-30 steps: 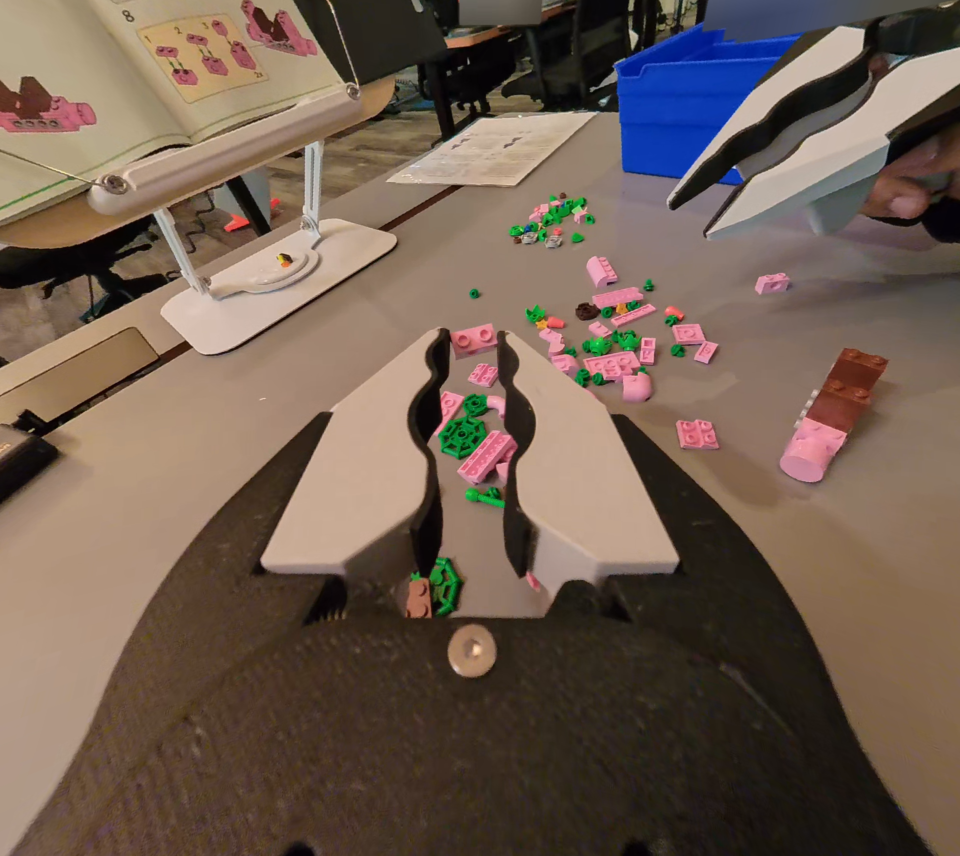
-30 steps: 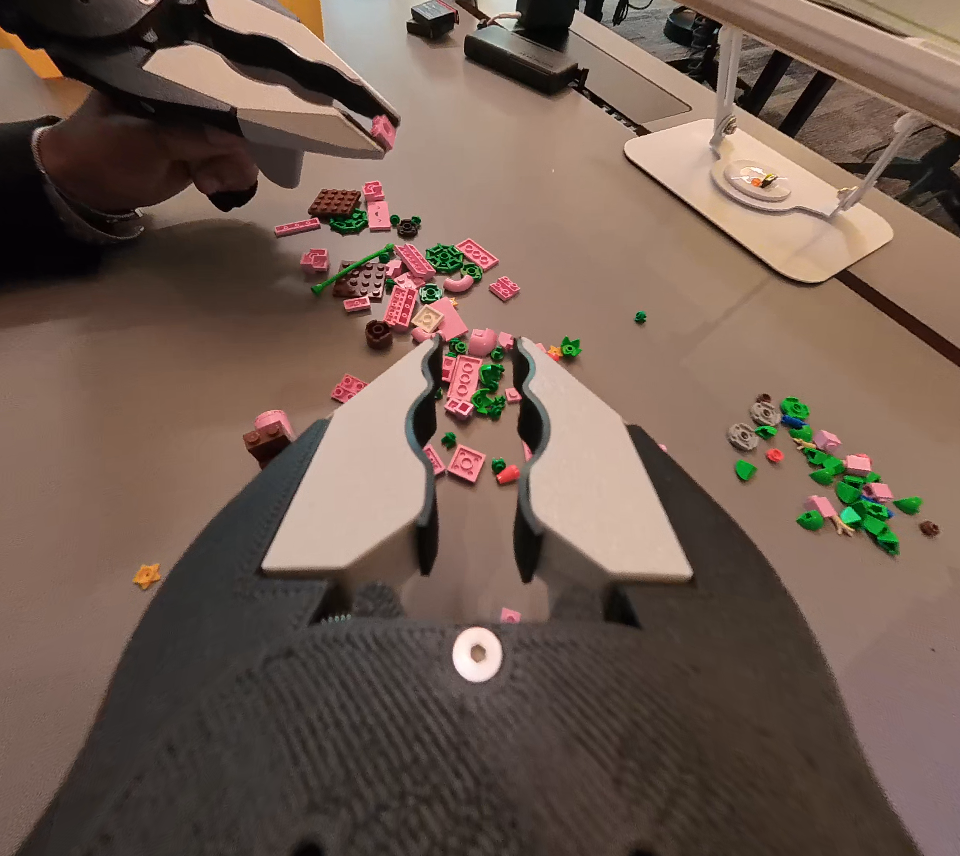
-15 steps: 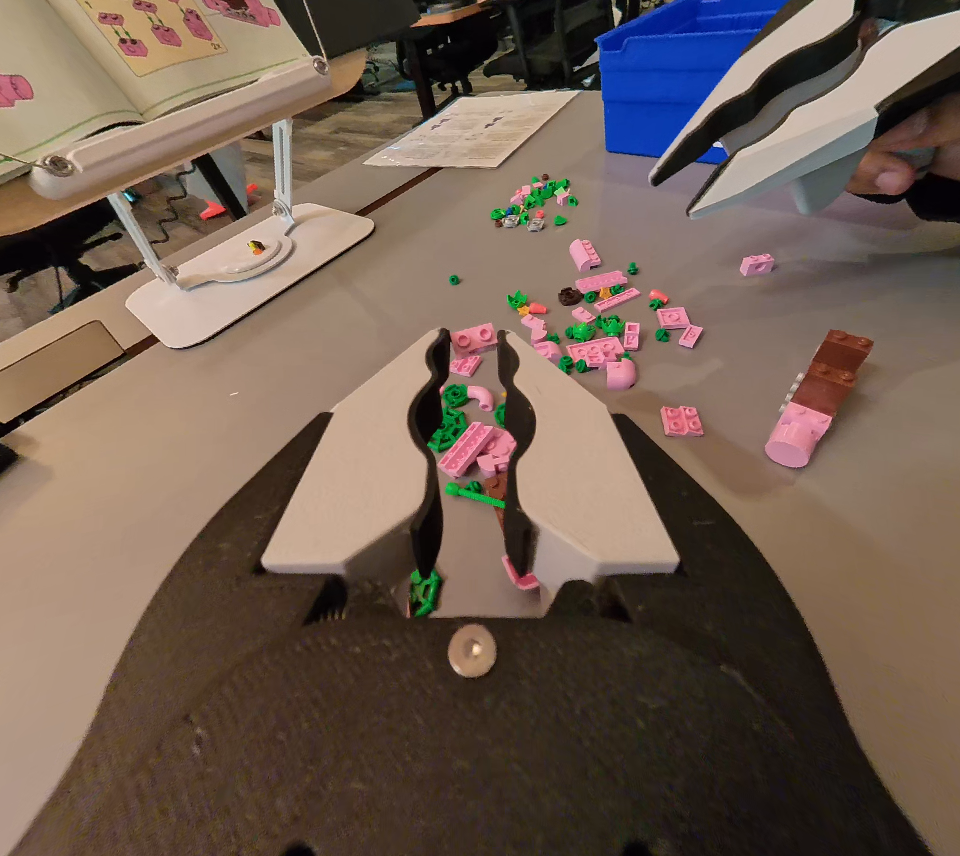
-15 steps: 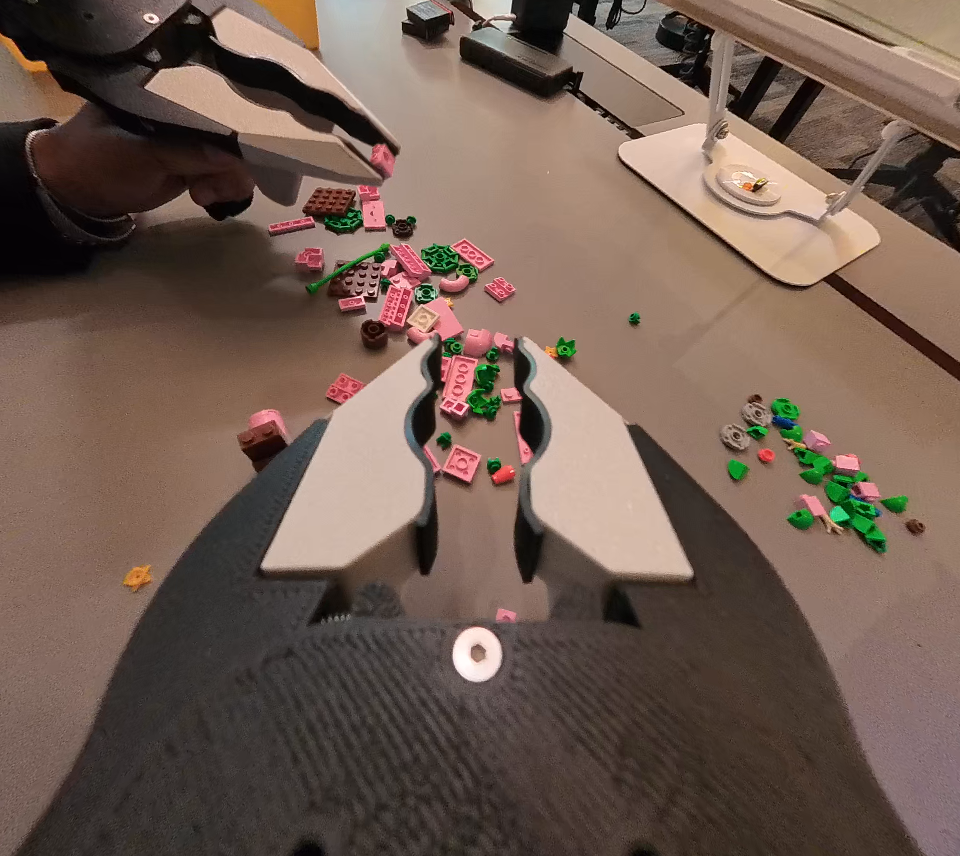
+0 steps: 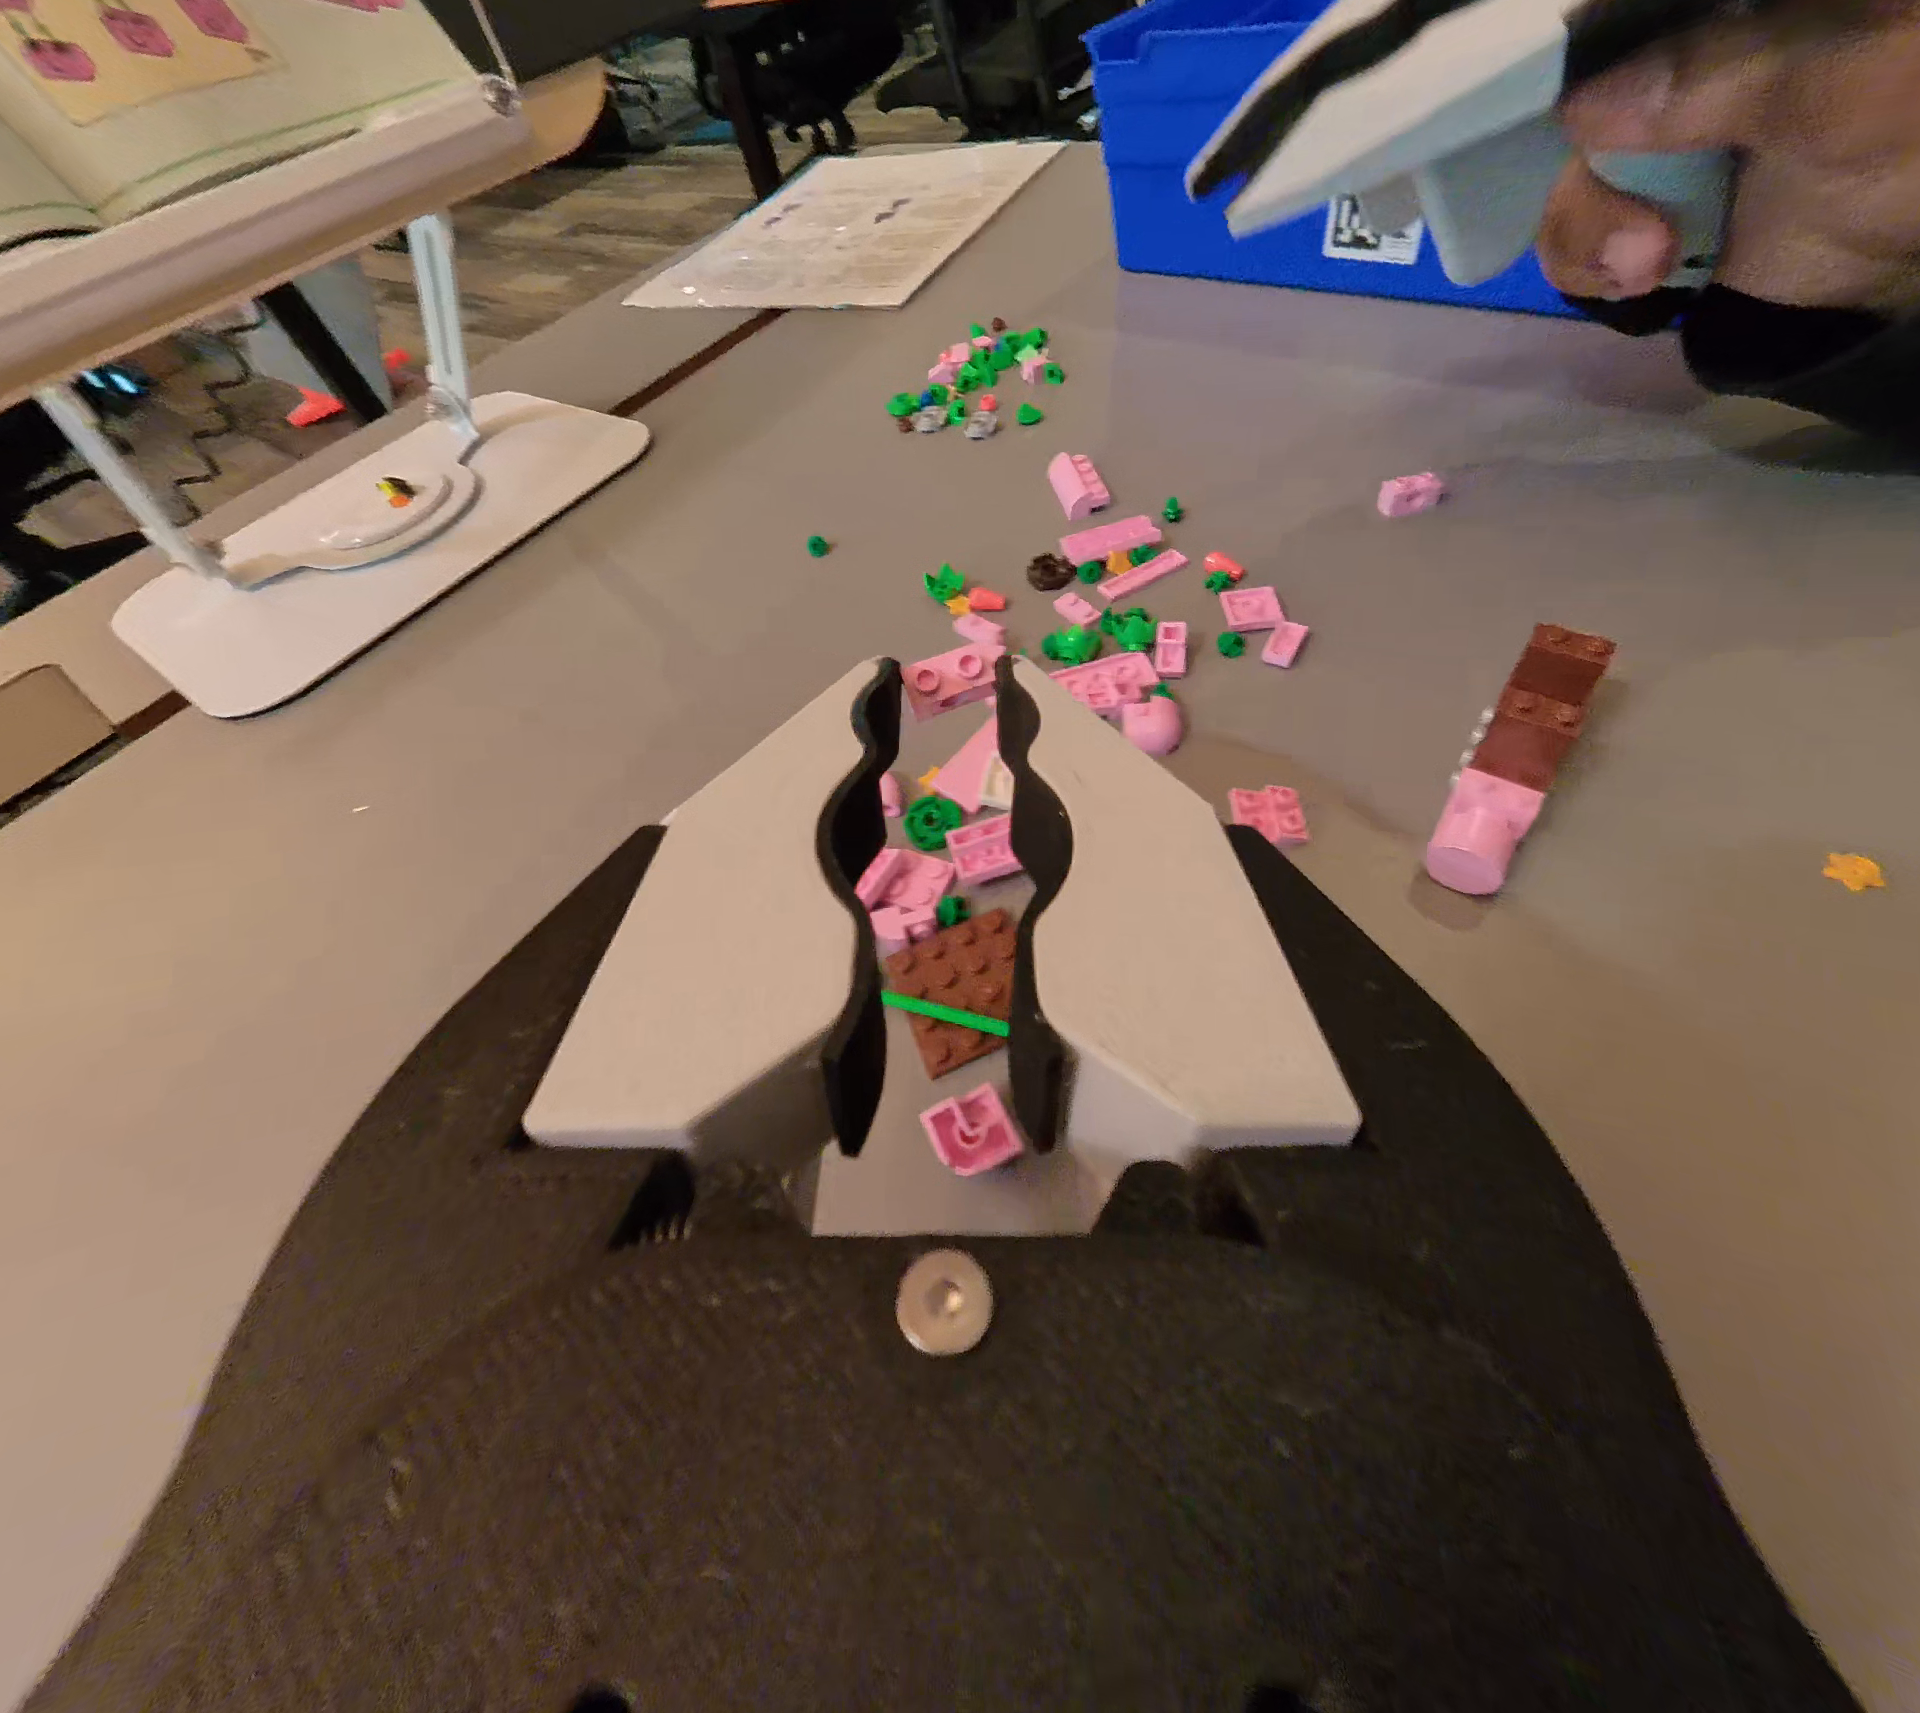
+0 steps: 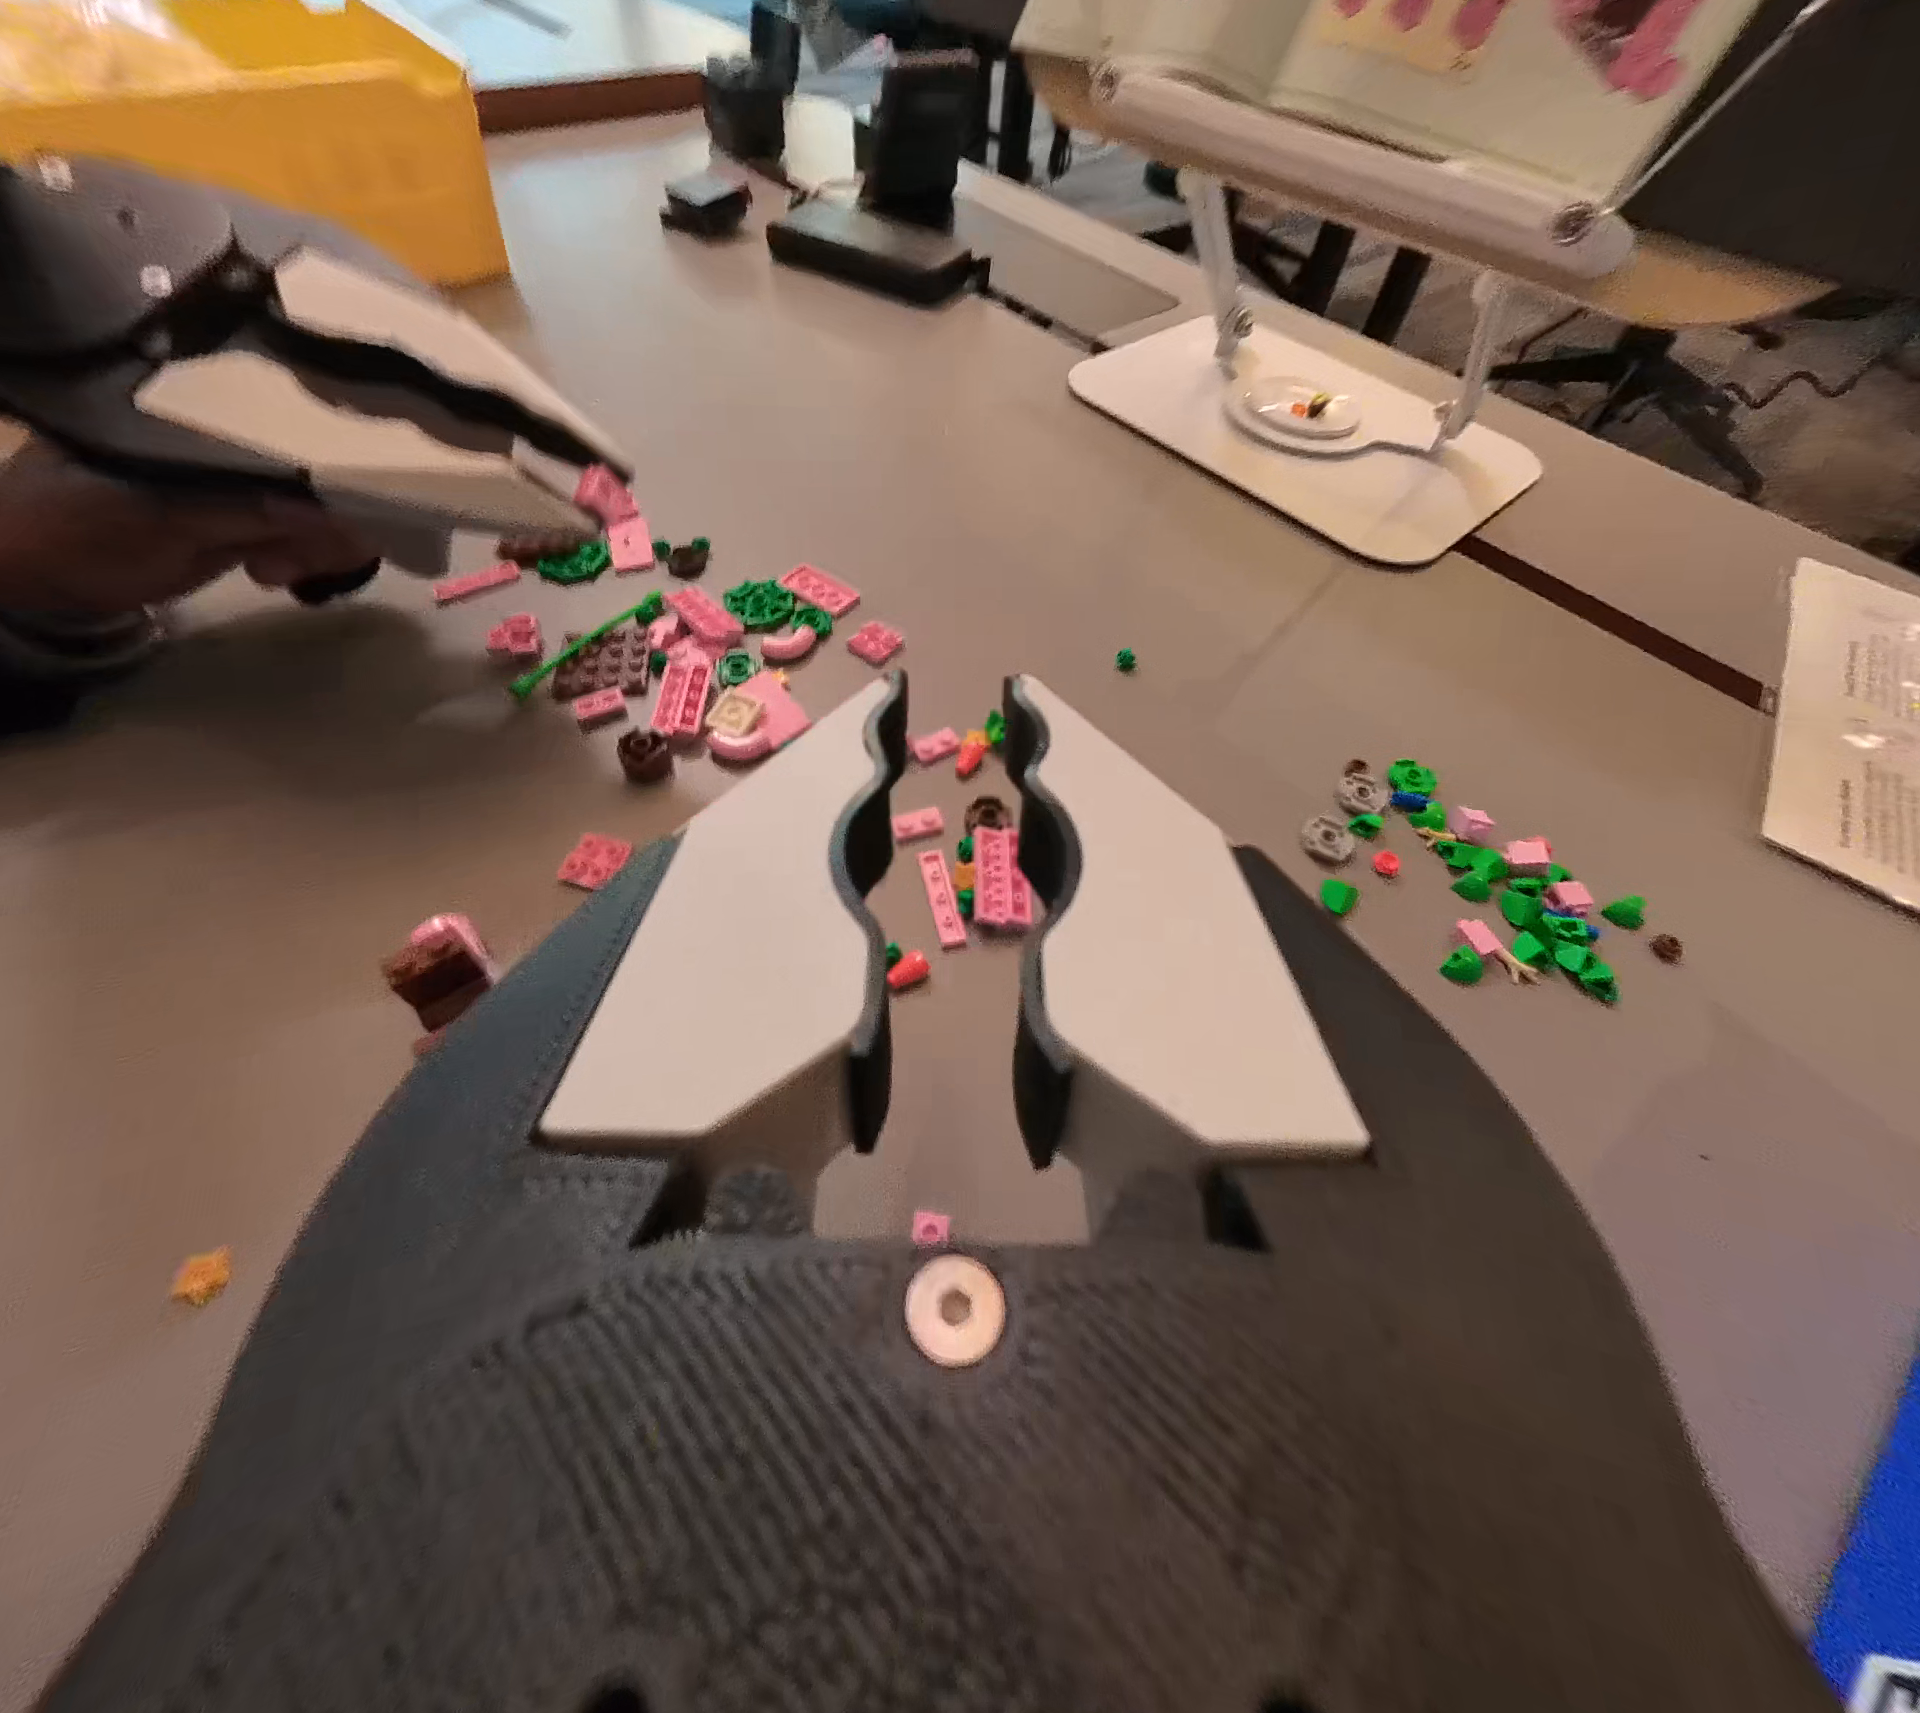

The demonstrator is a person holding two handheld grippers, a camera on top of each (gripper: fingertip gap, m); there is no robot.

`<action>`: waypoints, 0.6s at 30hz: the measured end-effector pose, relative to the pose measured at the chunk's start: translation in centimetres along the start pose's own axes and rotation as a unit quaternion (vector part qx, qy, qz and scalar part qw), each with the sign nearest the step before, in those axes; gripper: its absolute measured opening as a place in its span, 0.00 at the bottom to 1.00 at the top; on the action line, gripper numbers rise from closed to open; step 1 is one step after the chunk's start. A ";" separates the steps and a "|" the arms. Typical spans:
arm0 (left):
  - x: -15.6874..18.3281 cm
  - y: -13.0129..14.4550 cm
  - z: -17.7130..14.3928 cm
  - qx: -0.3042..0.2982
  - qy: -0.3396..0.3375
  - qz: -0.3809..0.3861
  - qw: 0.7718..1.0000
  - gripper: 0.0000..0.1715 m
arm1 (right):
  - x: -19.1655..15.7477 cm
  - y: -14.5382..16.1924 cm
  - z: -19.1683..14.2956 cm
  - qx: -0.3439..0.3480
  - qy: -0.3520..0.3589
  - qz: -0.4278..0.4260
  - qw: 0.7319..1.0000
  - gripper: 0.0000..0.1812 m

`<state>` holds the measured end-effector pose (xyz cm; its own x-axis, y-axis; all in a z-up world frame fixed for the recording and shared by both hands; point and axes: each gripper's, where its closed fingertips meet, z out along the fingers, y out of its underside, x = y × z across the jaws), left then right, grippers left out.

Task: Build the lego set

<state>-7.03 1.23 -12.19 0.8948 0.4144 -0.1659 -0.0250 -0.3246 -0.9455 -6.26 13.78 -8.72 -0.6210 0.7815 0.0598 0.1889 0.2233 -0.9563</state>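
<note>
The left gripper (image 5: 945, 687) pinches a small pink brick (image 6: 606, 492) at its tips, above loose pieces on the grey worktop (image 5: 416, 884). The right gripper (image 6: 954, 697) hangs slightly open and empty over more pink pieces (image 6: 1000, 879). A half-built pink and brown block (image 5: 1512, 759) lies to the left gripper's right.

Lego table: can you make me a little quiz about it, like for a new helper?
1. True or false: the left gripper pinches a pink brick at its tips.
2. In the left wrist view, what colour is the bin? A red, B blue, C green.
3. Fill in: the brown-and-pink build lies on the ____.

Key: 1 true. 2 B. 3 table.
</note>
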 end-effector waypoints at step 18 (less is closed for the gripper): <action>8.7 6.1 -2.3 -0.191 0.029 0.066 0.979 0.11 | -5.2 7.9 1.9 -0.189 -0.167 -0.031 0.967 0.13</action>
<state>1.60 0.92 -18.77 0.9188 0.3025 -0.2534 0.0162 -0.6705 -0.7417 -2.97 10.39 -17.14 -0.8388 0.5428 -0.0430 0.3700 0.5102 -0.7764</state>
